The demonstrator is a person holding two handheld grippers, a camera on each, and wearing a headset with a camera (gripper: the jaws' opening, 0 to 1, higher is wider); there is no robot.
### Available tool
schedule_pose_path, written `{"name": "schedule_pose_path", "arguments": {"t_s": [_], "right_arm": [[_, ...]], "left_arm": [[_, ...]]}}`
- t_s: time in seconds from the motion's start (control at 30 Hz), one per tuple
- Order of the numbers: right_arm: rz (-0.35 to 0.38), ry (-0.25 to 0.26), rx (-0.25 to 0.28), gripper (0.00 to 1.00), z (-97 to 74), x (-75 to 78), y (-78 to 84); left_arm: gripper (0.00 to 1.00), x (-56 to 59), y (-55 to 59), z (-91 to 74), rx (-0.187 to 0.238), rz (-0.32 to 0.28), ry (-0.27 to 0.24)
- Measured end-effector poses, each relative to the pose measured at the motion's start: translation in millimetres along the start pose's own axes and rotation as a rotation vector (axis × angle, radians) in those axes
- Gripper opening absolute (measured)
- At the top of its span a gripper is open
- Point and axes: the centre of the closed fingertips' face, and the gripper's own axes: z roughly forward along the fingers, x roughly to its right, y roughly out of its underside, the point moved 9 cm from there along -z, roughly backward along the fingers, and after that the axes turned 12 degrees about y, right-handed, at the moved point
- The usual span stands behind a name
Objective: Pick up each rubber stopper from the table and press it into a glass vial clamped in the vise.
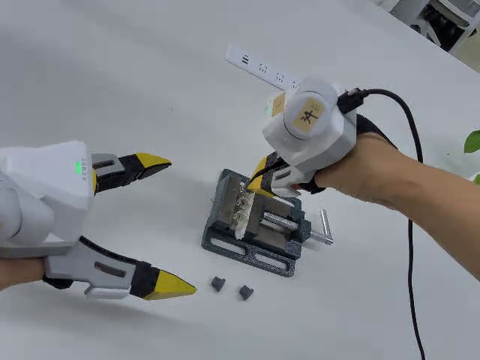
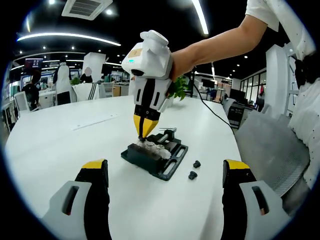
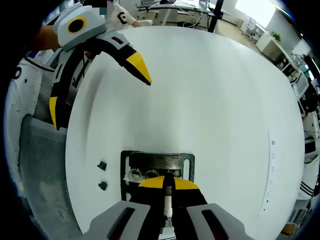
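Observation:
A dark grey vise [image 1: 259, 238] sits mid-table with clear glass vials [image 3: 141, 174] clamped in a row between its jaws. My right gripper [image 1: 255, 182] points down at the vials, shut on a small dark rubber stopper [image 2: 142, 135] at its tips, just above or touching a vial. Two more dark stoppers [image 1: 218, 283] [image 1: 245, 292] lie on the table in front of the vise. My left gripper [image 1: 169, 223] hangs wide open to the left of the vise, holding nothing. The right gripper view has my right gripper [image 3: 166, 181] directly over the vise [image 3: 157, 161].
A white power strip [image 1: 262, 67] lies on the table beyond the vise. A black cable [image 1: 409, 150] runs from my right gripper off the near edge. The vise's screw handle [image 1: 325, 225] sticks out to the right. Office desks and people stand far behind.

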Motion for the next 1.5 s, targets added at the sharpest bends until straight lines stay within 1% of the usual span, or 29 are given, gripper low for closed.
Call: {"name": "schedule_pose_path", "arguments": {"t_s": [0.17, 0.33, 0.47, 0.63, 0.77, 0.97, 1.1, 1.17, 1.3, 1.37, 1.4, 1.5], "right_arm": [[0.029, 0.004, 0.020, 0.00, -0.6, -0.4, 2.8], [0.021, 0.013, 0.024, 0.00, 1.4, -1.5, 2.8], [0.024, 0.024, 0.040, 0.00, 1.1, -2.7, 4.9], [0.017, 0.052, 0.063, 0.00, 0.4, -6.7, 7.3], [0.019, 0.067, 0.074, 0.00, -0.5, -6.5, 8.1], [0.016, 0.071, 0.079, 0.00, -0.5, -7.3, 9.0], [0.003, 0.086, 0.083, 0.00, -0.4, -10.3, 9.1], [0.002, 0.092, 0.087, 0.00, -0.3, -9.0, 9.3], [0.021, 0.096, 0.098, 0.00, -1.0, -8.9, 9.9], [0.066, 0.078, 0.097, 0.00, -0.6, -7.1, 11.3], [0.064, 0.075, 0.098, 0.00, 0.0, -4.5, 10.7], [0.095, 0.065, 0.099, 0.00, -0.3, -4.7, 11.3]], "left_arm": [[0.95, 0.7, -1.2, -0.2, 0.005, 0.000, -0.003], [0.95, 0.6, -1.6, -0.3, 0.006, 0.001, -0.003], [0.95, 0.2, -1.9, -0.2, 0.007, 0.001, -0.004], [0.95, 0.1, -1.7, 0.0, 0.006, 0.000, -0.002], [0.95, 0.0, -1.8, 0.4, 0.004, 0.001, -0.001], [0.94, 0.4, -2.4, 0.5, 0.007, 0.001, -0.001], [0.94, 0.5, -2.6, 0.0, 0.007, 0.002, -0.002], [0.94, 0.7, -2.6, -0.1, 0.005, 0.003, -0.002], [0.94, 2.3, -2.8, -1.3, 0.003, 0.005, 0.000], [0.94, 3.2, -2.7, -2.7, 0.003, 0.004, -0.002], [0.94, 3.3, -2.4, -3.3, 0.000, 0.004, -0.004], [0.94, 3.8, -1.9, -5.8, -0.001, 0.002, -0.009]]}}
